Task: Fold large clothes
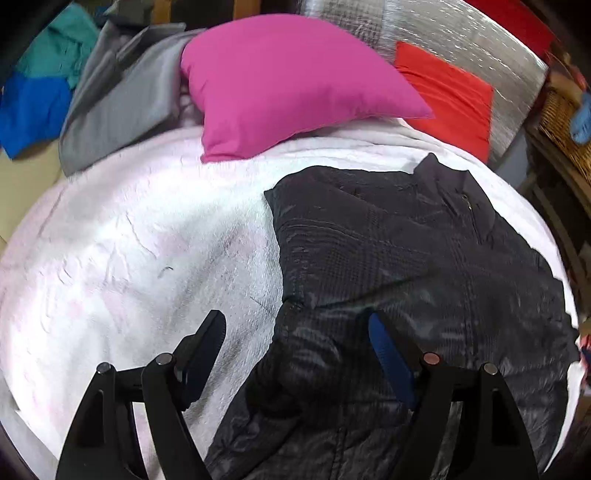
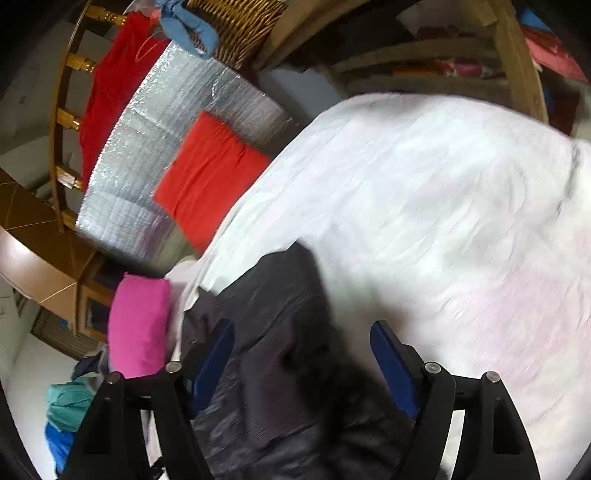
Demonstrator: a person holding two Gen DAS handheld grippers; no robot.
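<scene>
A dark quilted jacket (image 1: 399,258) lies spread on a white fleece blanket (image 1: 129,251), collar toward the far right. My left gripper (image 1: 297,332) is open just above the jacket's near left edge, empty. In the right wrist view the same jacket (image 2: 273,332) shows blurred on the blanket (image 2: 424,206). My right gripper (image 2: 303,343) is open over the jacket, holding nothing.
A pink cushion (image 1: 288,81) and a red cushion (image 1: 447,96) lie at the blanket's far side against a silver foil mat (image 1: 461,33). Grey fabric (image 1: 122,99) and teal and blue clothes (image 1: 40,85) are piled far left. A wicker basket (image 2: 236,26) and wooden furniture stand beyond.
</scene>
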